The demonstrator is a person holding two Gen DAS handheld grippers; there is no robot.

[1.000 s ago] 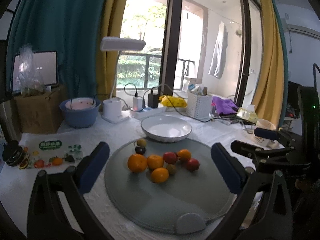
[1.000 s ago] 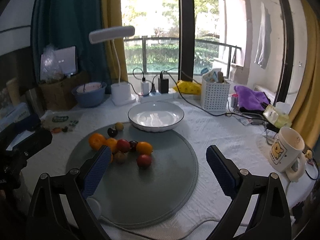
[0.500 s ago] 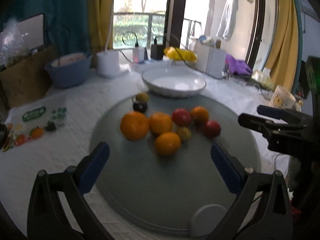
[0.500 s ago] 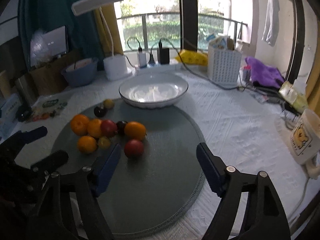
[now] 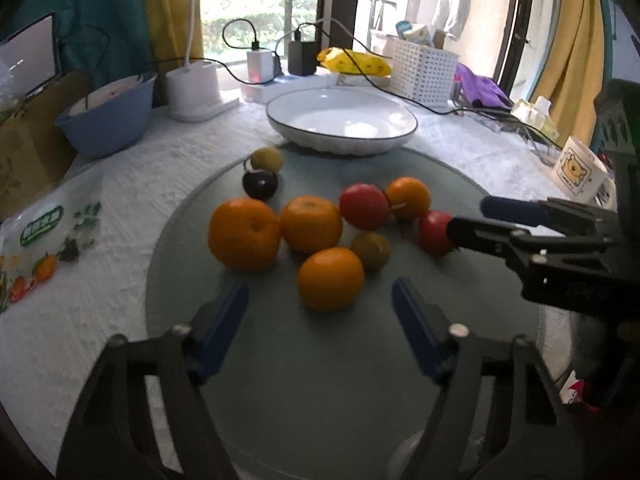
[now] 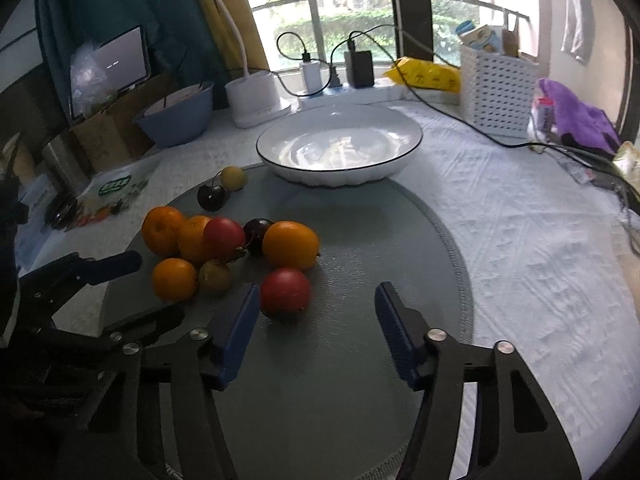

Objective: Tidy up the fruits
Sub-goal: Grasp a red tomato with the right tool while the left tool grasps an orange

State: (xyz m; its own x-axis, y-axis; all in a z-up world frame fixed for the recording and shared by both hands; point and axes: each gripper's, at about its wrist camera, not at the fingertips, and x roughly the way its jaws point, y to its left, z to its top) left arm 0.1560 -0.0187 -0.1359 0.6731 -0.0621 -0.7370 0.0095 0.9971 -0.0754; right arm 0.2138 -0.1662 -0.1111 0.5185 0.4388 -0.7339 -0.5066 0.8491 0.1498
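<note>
Left tool points down at the fruit pile, jaws part-way apart and just been closing, nothing clamped; the nearest orange sits just ahead of the gap, not touched by the pads. Right tool likewise has jaws apart, just been closing, nothing gripped; a red fruit lies just beside its left pad, contact can't be told. Fruits are clustered on the round grey mat on the counter: oranges, red ones, a small greenish one, w/ a dark fruit and a yellow-green one apart toward the back. White bowl stands at the mat's far edge, w/ no fruit in it.
</note>
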